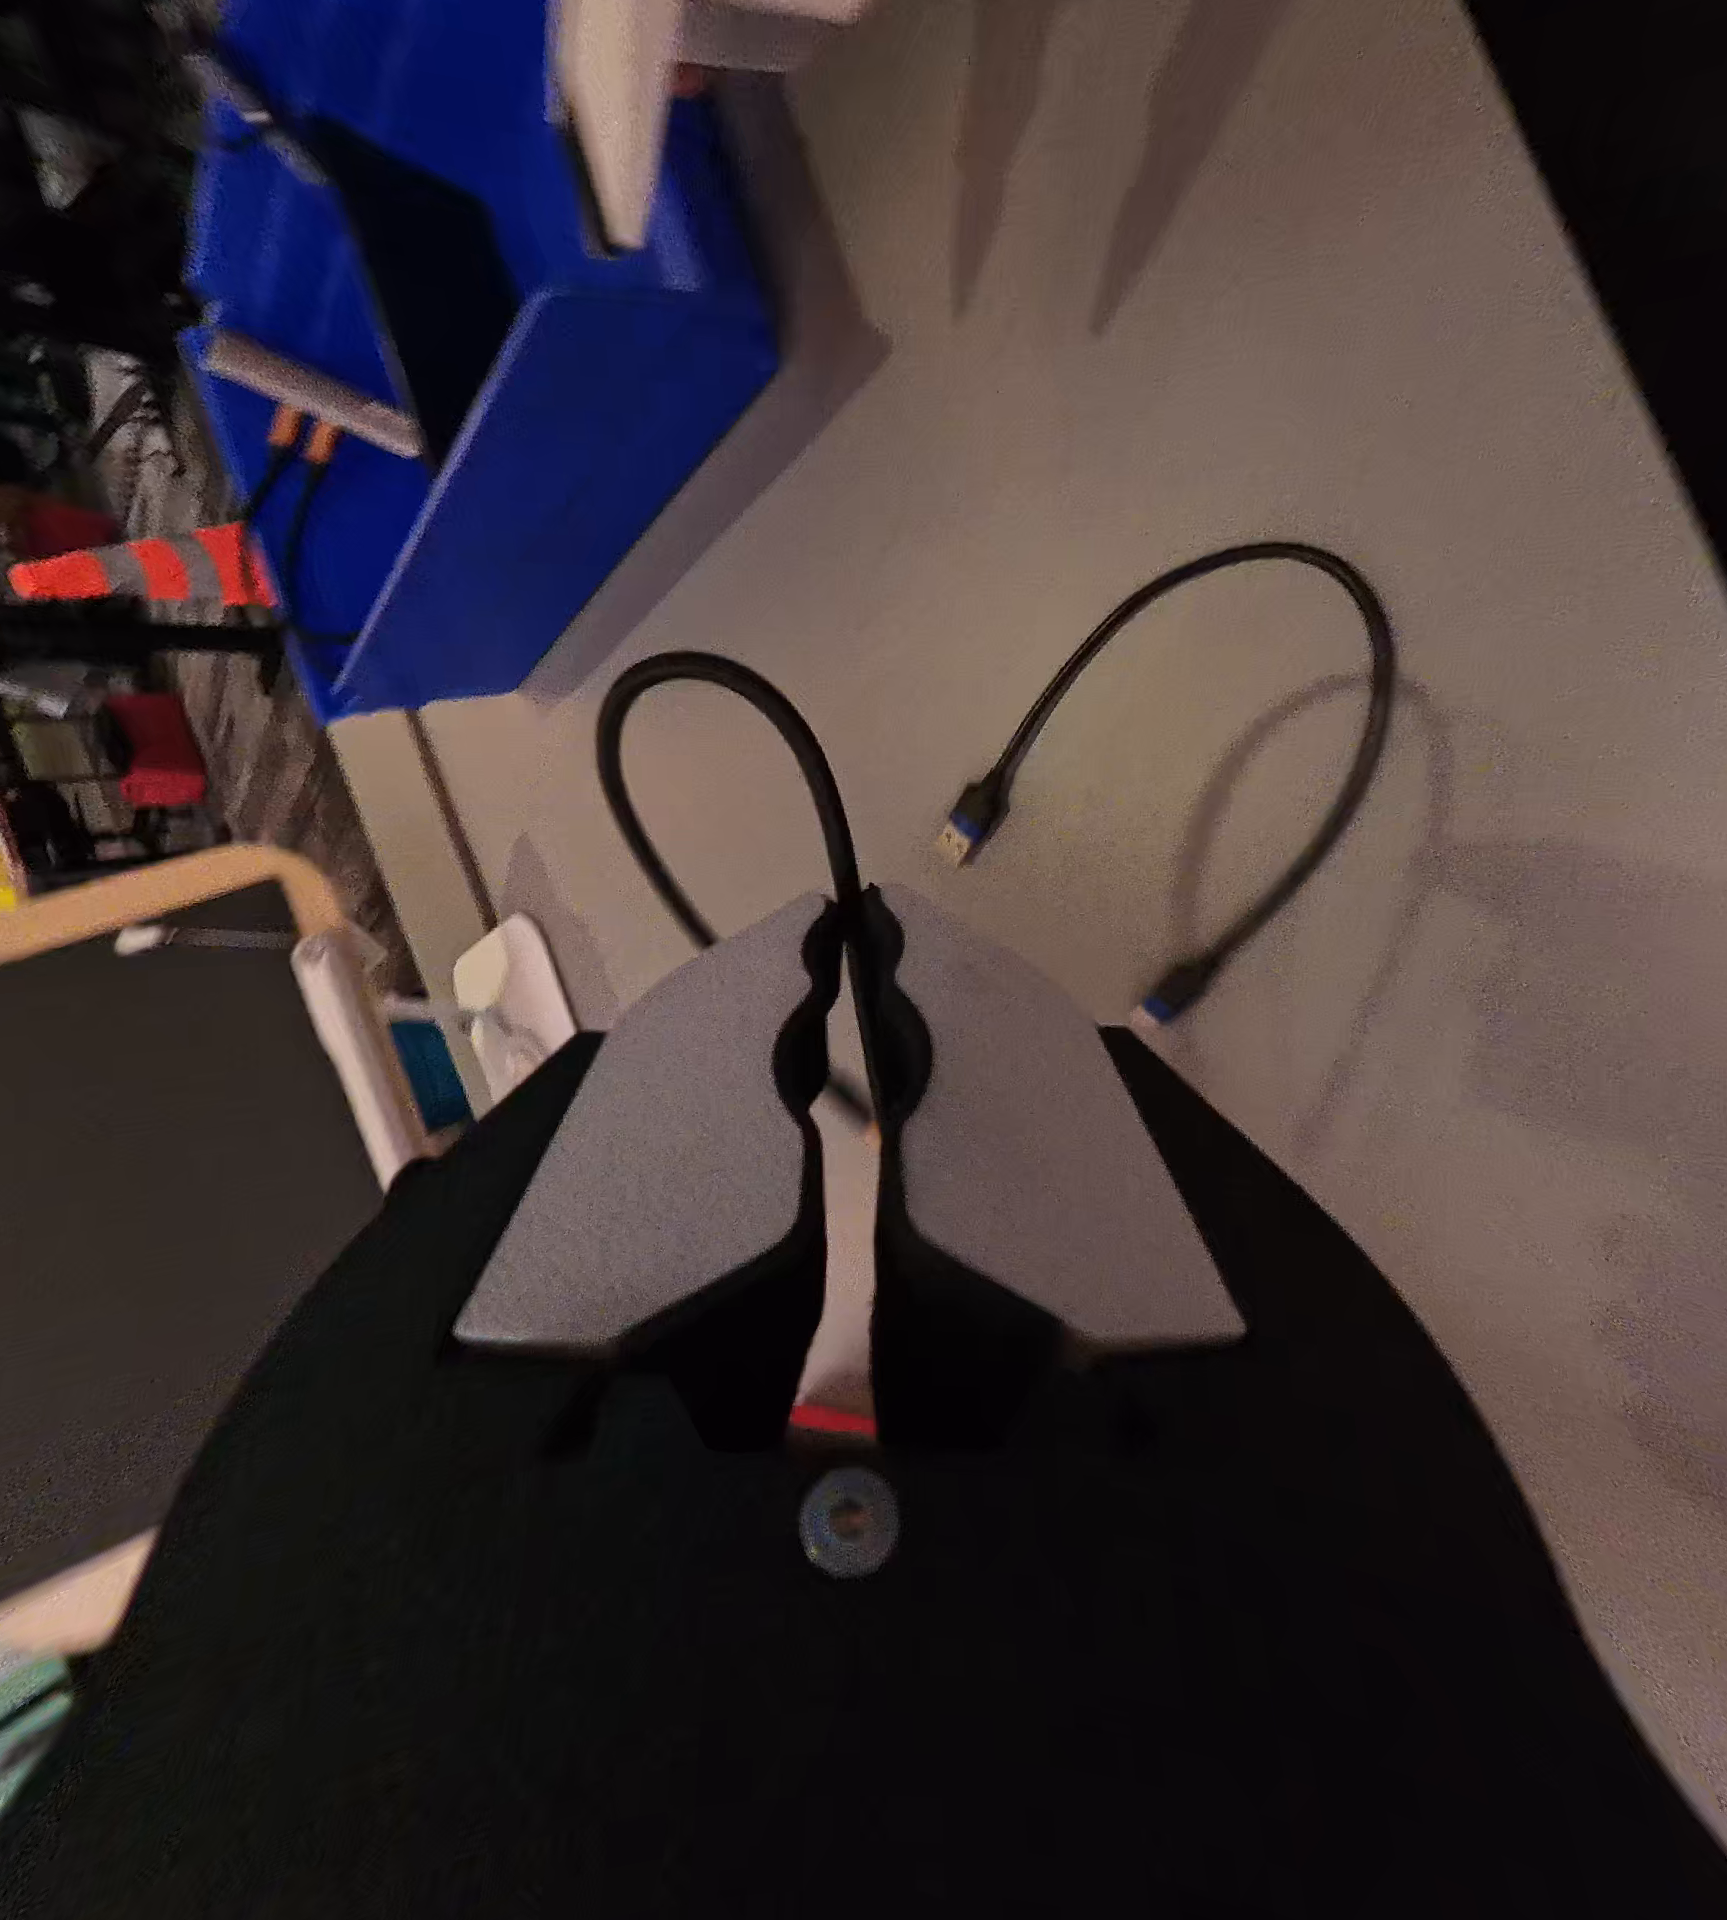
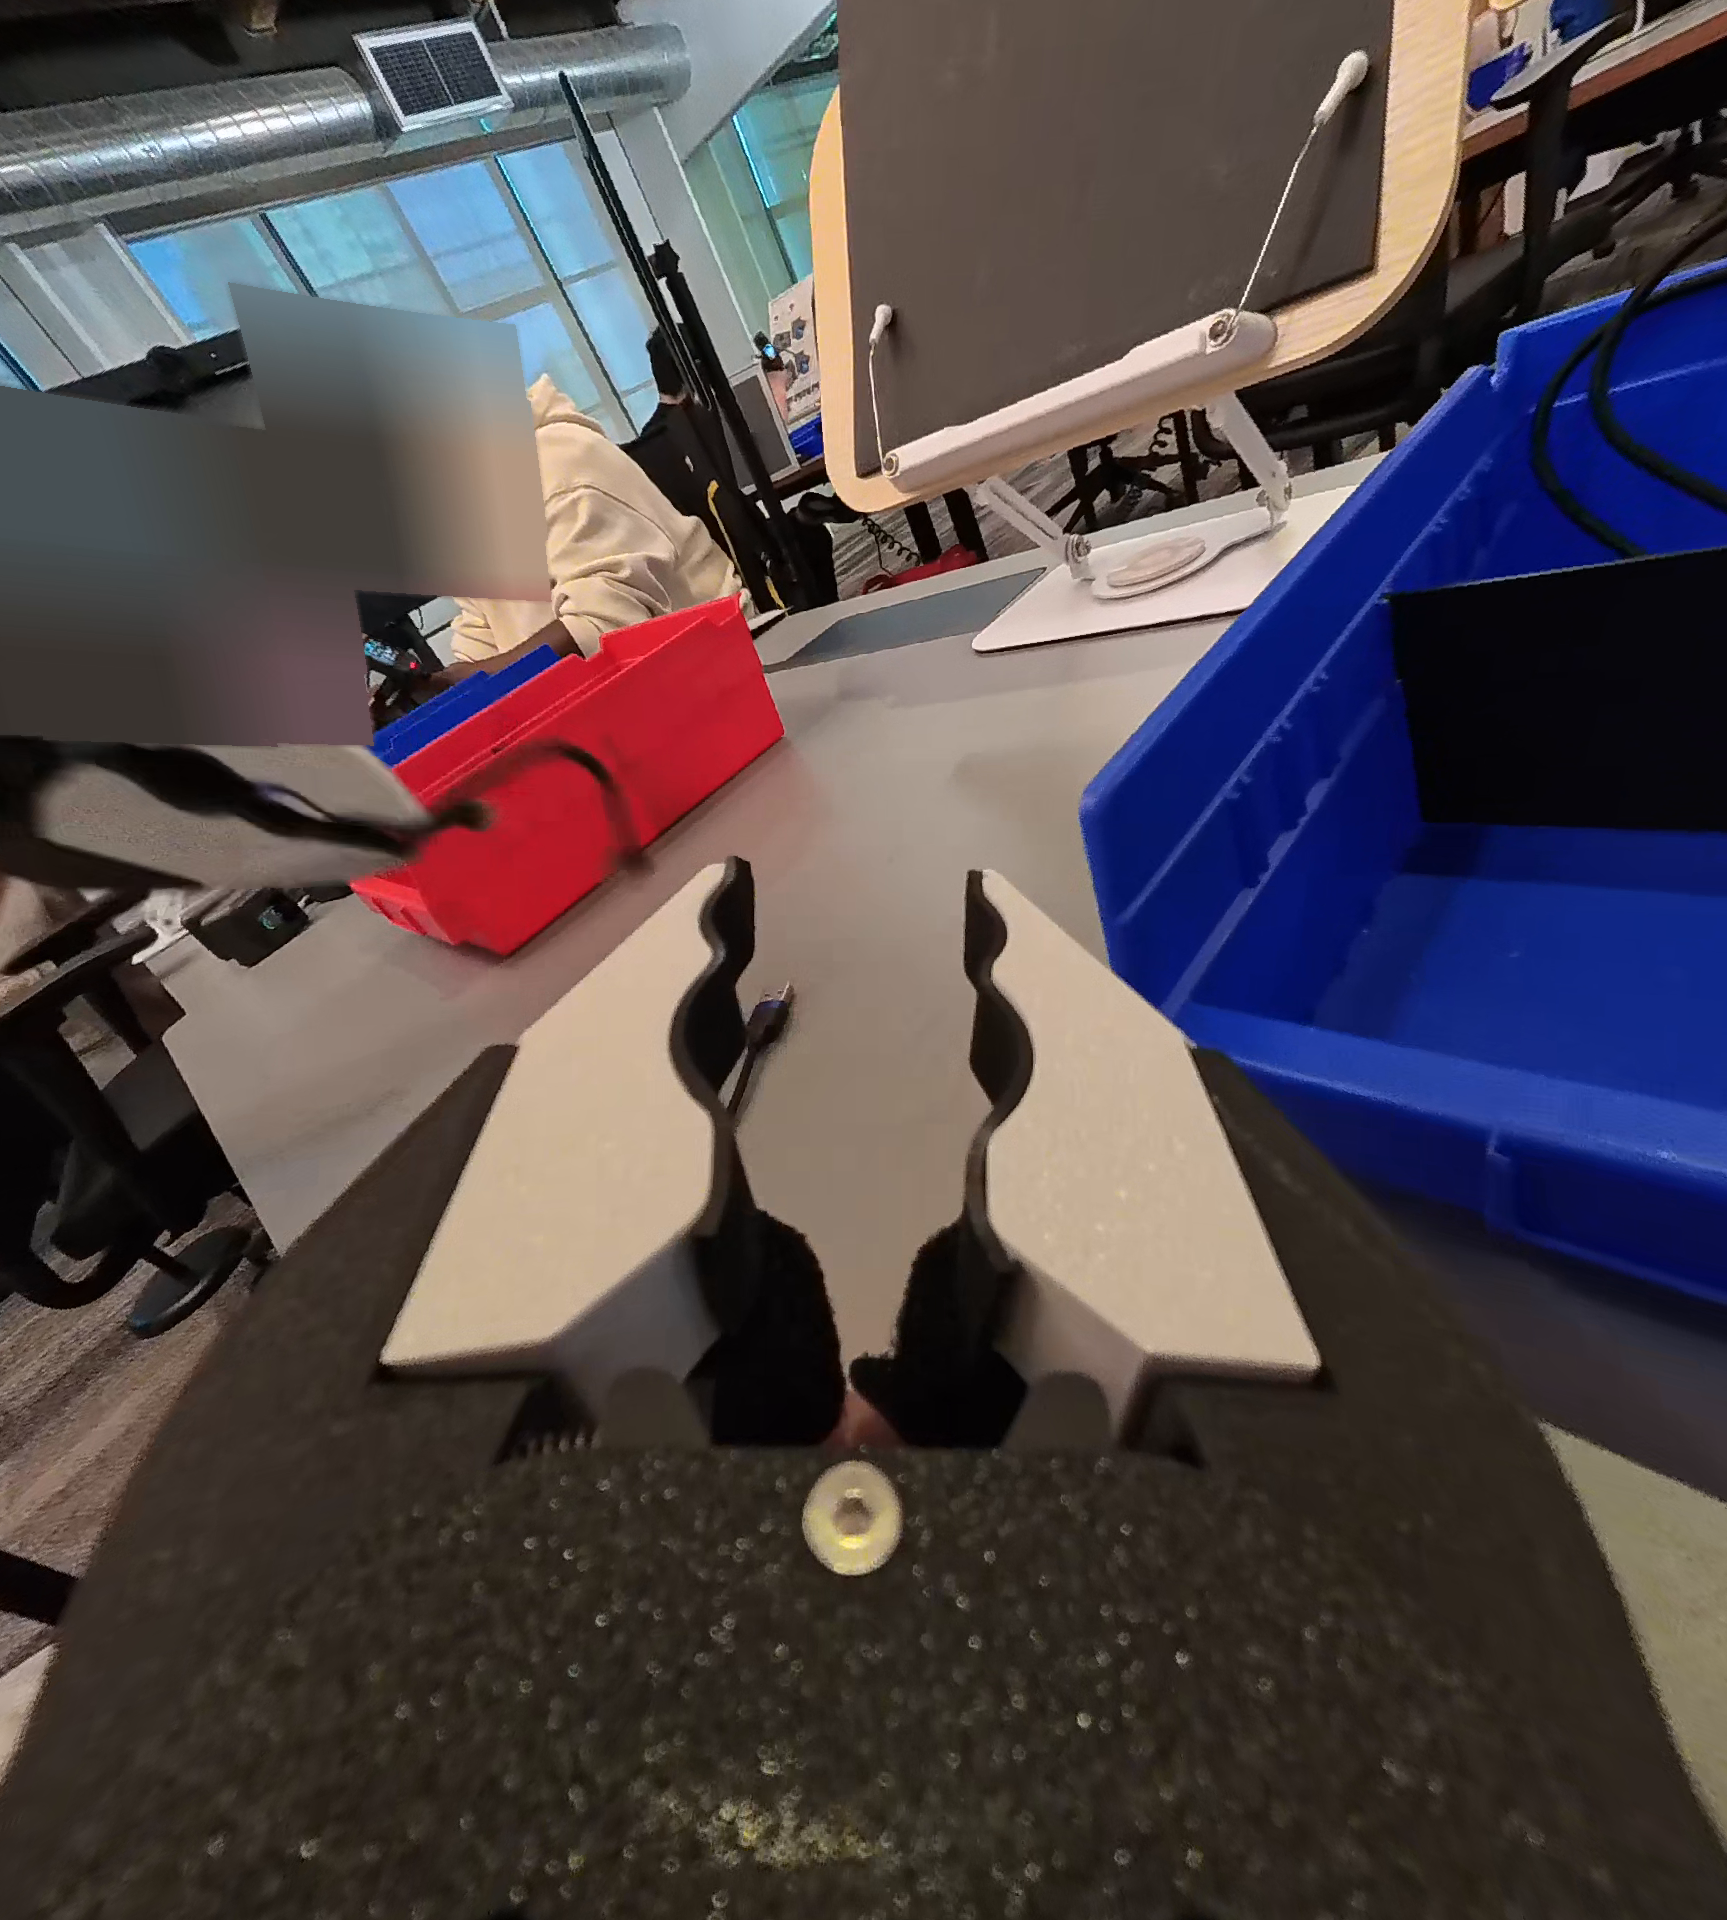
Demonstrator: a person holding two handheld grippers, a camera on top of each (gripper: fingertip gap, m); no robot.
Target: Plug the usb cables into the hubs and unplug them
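My left gripper (image 1: 851, 904) is shut on a thin black cable (image 1: 693, 675), which loops out beyond the fingertips above the grey table (image 1: 1202, 364). A second black cable (image 1: 1337, 592) with blue-tipped plugs lies curved on the table just right of it. My right gripper (image 2: 859, 883) is open and empty, low over the table (image 2: 890, 748). A black cable plug (image 2: 774, 1013) lies on the table between its fingers, nearer the left one. The left gripper (image 2: 402, 821) also shows at the left of the right wrist view, with its cable (image 2: 589, 758) looping in front of a red bin.
A large blue bin (image 2: 1306, 935) with a black divider stands close on the right gripper's right; it also shows in the left wrist view (image 1: 547, 436). A red bin (image 2: 630, 727) sits further back left. A dark board on a white stand (image 2: 1098, 208) stands behind. A person sits beyond. My right fingertips sit around 20 cm from my left ones.
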